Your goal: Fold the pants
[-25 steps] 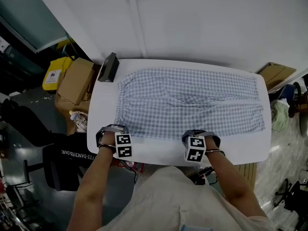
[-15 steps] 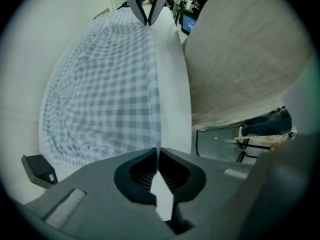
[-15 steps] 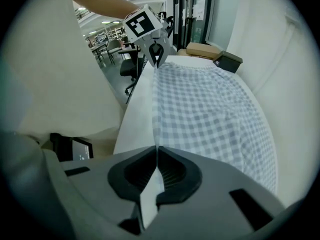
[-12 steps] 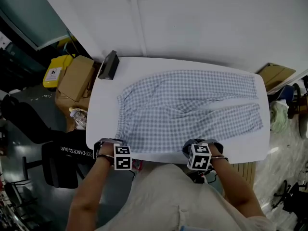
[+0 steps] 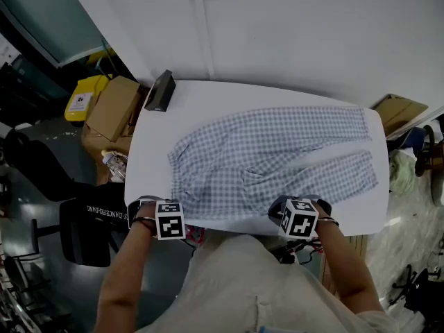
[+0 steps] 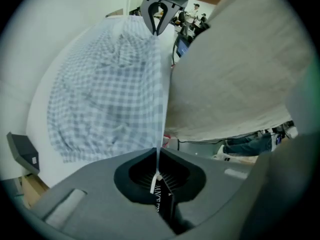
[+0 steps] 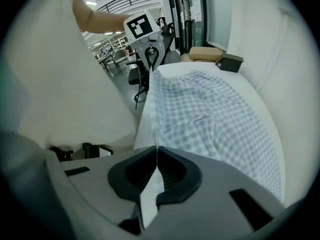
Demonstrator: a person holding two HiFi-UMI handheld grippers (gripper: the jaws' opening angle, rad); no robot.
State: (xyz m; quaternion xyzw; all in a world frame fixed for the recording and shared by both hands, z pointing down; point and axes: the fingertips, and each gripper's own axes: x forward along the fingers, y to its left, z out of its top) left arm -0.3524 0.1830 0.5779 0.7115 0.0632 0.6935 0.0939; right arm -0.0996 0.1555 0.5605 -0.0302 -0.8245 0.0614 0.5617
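Blue-and-white checked pants (image 5: 270,158) lie spread on the white table (image 5: 277,96), waistband to the left and legs to the right. Their near edge is lifted off the table. At the table's near left my left gripper (image 5: 161,212) is shut on that edge by the waistband; the left gripper view shows the cloth (image 6: 110,84) running taut into the closed jaws (image 6: 158,154). My right gripper (image 5: 297,212) is shut on the same edge further right, and the cloth (image 7: 210,114) passes between its jaws (image 7: 156,151). Each gripper view shows the other gripper (image 6: 157,24) (image 7: 151,59) at the far end of the stretched edge.
A small black box (image 5: 159,91) stands on the table's far left corner. Left of the table are a cardboard box (image 5: 111,109), a yellow container (image 5: 82,101) and a black chair (image 5: 83,220). Flat cardboard (image 5: 399,109) leans at the right. A white wall runs behind the table.
Both grippers have drawn back towards the person and risen, taking the near edge of the pants with them. The cloth has slid nearer and lies more skewed on the table.
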